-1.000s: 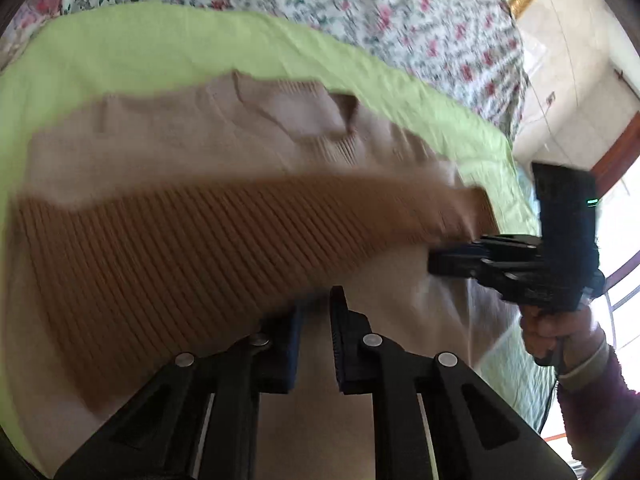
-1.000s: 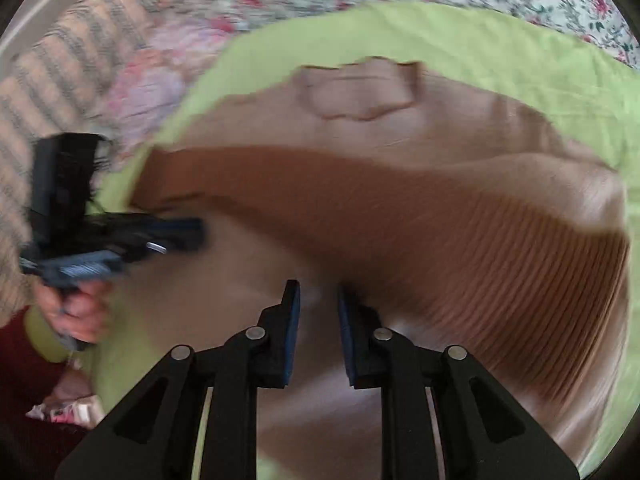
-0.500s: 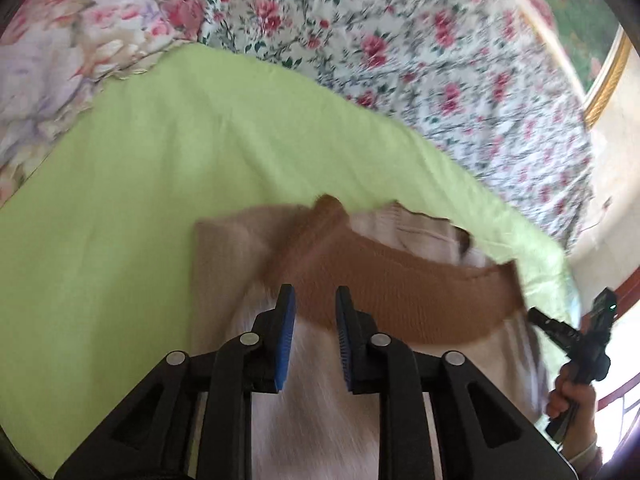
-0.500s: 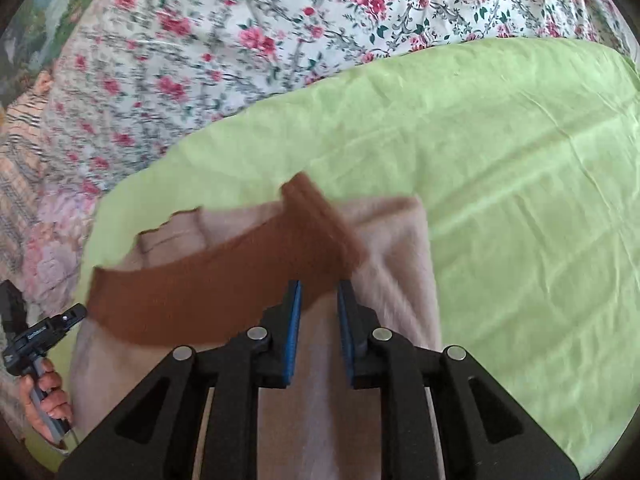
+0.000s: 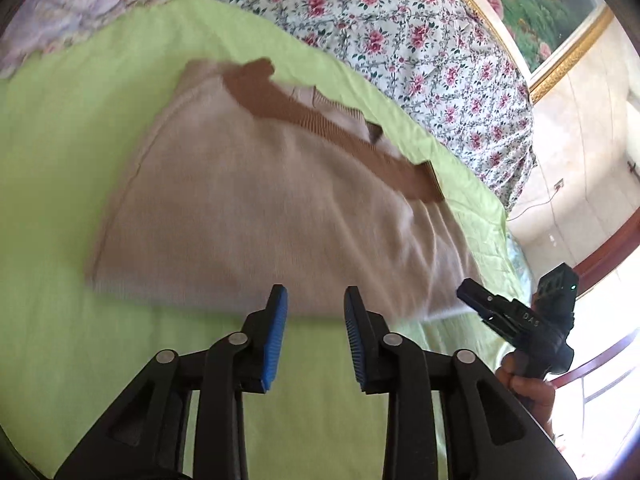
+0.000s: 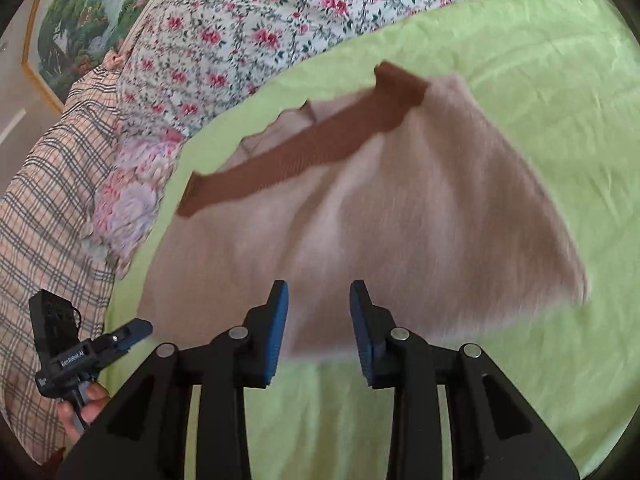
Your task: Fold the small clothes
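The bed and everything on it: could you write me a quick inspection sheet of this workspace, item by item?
Surface: green sheet spread over a bed, lightly wrinkled.
Job's things: beige sweater lying folded on the sheet, its brown ribbed band across the far edge; edges blurred.
Clutter: nothing seen on the sheet besides the sweater.
Grippers: left gripper open, holding nothing, just short of the sweater's near edge; right gripper open, holding nothing, likewise.
Cables: thin wire on the far wall below an outlet.
Surroundings: floral bedcover, plaid cloth, framed landscape painting.
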Tool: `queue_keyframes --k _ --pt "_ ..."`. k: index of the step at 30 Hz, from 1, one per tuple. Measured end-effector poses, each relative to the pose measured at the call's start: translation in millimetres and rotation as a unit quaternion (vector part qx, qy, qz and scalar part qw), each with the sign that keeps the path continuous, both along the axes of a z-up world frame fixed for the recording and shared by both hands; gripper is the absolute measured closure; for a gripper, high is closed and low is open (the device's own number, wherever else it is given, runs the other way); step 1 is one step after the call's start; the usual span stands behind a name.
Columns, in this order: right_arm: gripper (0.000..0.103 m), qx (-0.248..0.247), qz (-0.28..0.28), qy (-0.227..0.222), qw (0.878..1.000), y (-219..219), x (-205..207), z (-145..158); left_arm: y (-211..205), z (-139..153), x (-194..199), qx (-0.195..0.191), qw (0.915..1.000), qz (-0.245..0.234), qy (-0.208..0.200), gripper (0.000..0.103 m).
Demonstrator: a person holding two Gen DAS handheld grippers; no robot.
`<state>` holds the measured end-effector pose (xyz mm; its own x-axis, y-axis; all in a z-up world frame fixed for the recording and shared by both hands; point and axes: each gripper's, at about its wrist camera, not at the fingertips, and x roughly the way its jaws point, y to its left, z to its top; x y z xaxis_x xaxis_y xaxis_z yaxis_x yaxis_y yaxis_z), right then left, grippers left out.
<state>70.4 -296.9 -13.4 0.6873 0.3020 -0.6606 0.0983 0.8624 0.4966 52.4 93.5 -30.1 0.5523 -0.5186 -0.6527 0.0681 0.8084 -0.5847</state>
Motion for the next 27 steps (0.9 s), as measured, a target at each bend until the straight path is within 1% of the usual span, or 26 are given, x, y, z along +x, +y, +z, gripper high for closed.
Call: queue_keyframes --k 4,7,10,12,14,15,16,19,23,25,26,27 --pt "0.069 0.002 0.01 0.003 1.0 10 -14 1 2 -8 -22 -0.015 0.9997 0.015 0.009 0.064" --pt "0.067 0.003 0.015 0.006 1.0 14 -17 2 1 -14 -23 -0.026 0.9991 0.028 0.019 0.058" --pt "0.065 0.005 0.015 0.006 1.0 16 -20 2 2 -20 -19 -0.025 0.9982 0.046 0.03 0.054" --pt "0.065 0.004 0.016 0.005 1.0 17 -20 2 9 -26 -14 -0.031 0.9963 0.068 0.042 0.051" --pt "0.064 0.004 0.016 0.005 1.0 17 -20 3 19 -32 -6 -0.051 0.9932 0.091 0.053 0.051" --pt "0.064 0.005 0.016 0.004 1.0 17 -19 3 26 -34 -1 -0.063 0.9911 0.104 0.055 0.051" --pt "0.064 0.005 0.017 0.004 1.0 17 -18 3 32 -34 4 -0.067 0.9895 0.117 0.053 0.051" --pt "0.064 0.007 0.014 0.003 1.0 21 -18 2 43 -34 22 -0.062 0.9862 0.146 0.047 0.051" --pt "0.063 0.006 0.019 -0.002 1.0 11 1 5 51 -35 49 -0.061 0.9818 0.175 0.041 0.051" --pt "0.061 0.006 0.019 0.0 1.0 0 18 5 50 -34 58 -0.052 0.9813 0.182 0.035 0.055" --pt "0.061 0.007 0.019 0.001 1.0 -7 28 4 48 -32 61 -0.047 0.9814 0.183 0.032 0.069" --pt "0.061 0.005 0.018 0.002 1.0 -13 37 4 43 -27 65 -0.042 0.9828 0.179 0.023 0.081"
